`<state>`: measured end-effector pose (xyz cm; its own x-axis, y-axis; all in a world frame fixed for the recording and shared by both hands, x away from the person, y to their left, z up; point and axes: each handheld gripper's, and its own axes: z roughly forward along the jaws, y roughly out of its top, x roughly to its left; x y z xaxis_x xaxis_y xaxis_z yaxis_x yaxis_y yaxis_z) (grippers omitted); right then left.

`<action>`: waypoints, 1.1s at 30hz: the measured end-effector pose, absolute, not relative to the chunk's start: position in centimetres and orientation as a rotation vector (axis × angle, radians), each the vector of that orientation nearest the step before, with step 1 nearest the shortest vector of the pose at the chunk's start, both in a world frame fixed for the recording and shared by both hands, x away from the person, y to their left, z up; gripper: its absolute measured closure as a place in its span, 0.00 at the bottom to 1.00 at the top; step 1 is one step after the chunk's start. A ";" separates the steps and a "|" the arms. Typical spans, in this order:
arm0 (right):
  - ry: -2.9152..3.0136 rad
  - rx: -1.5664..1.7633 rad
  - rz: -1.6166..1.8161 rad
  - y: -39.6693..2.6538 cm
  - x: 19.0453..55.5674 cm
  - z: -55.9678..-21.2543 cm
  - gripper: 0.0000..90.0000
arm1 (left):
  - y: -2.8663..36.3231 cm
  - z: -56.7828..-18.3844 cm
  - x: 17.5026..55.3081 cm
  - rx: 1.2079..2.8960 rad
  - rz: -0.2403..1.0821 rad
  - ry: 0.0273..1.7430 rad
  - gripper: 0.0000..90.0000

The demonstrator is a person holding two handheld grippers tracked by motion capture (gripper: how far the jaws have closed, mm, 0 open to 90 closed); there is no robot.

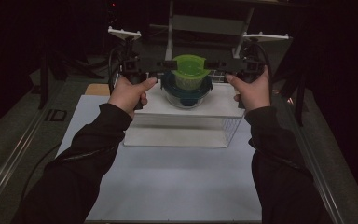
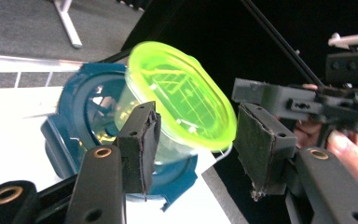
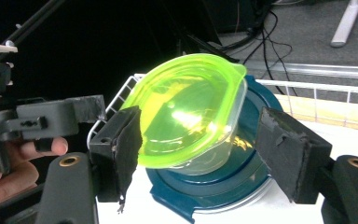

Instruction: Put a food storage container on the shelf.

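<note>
A small clear tub with a bright green lid stands tilted on a larger round container with a dark blue lid, on top of a white rack. My left gripper is just left of the stack and my right gripper just right of it, both held level and pointing inward. In the left gripper view the green-lidded tub sits between the spread pads of the left gripper, which do not press on it. In the right gripper view the tub lies between the wide-apart pads of the right gripper.
The white rack has a wire-mesh side and rests on a white sheet covering the table. A pale metal frame rises behind the stack. A wooden board corner shows at the left. The surroundings are dark.
</note>
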<state>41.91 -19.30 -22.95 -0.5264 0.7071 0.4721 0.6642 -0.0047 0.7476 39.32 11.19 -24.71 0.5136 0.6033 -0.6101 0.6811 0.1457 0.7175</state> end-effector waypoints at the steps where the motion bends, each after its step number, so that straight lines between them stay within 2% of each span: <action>1: 2.190 1.500 1.608 -19.3 41.8 -22.9 0.32 | 11.2 -24.7 39.0 1.538 -0.079 1.136 0.49; 3: 2.188 1.489 1.604 -19.3 41.5 -22.9 0.29 | 11.2 -24.8 38.4 1.558 -0.067 1.101 0.48; 5: 2.211 1.456 1.638 -19.4 41.2 -23.2 0.21 | 11.3 -25.2 37.8 1.571 -0.091 1.024 0.41; 7: 2.217 1.428 1.631 -19.5 40.7 -23.5 0.21 | 11.4 -25.5 37.1 1.579 -0.085 0.970 0.32; 9: 2.213 1.415 1.624 -19.5 40.2 -23.8 0.21 | 11.4 -25.8 36.5 1.589 -0.054 0.940 0.31; 11: 2.229 1.389 1.629 -19.5 39.7 -24.2 0.20 | 11.3 -26.4 35.7 1.601 -0.011 0.901 0.22; 12: 2.231 1.376 1.622 -19.5 39.2 -24.6 0.20 | 11.3 -26.6 35.5 1.604 -0.009 0.887 0.15; 14: 2.239 1.367 1.627 -19.5 38.9 -24.8 0.20 | 11.3 -26.8 35.1 1.595 0.007 0.878 0.14; 16: 2.242 1.346 1.620 -19.5 38.2 -25.2 0.20 | 11.2 -27.1 34.5 1.613 0.038 0.859 0.01; 24: 2.283 1.270 1.643 -19.7 35.6 -27.3 0.20 | 11.1 -28.9 32.3 1.625 0.057 0.812 0.00; 33: 2.316 1.255 1.641 -20.7 32.8 -31.8 0.20 | 10.8 -31.6 29.2 1.694 0.130 0.731 0.00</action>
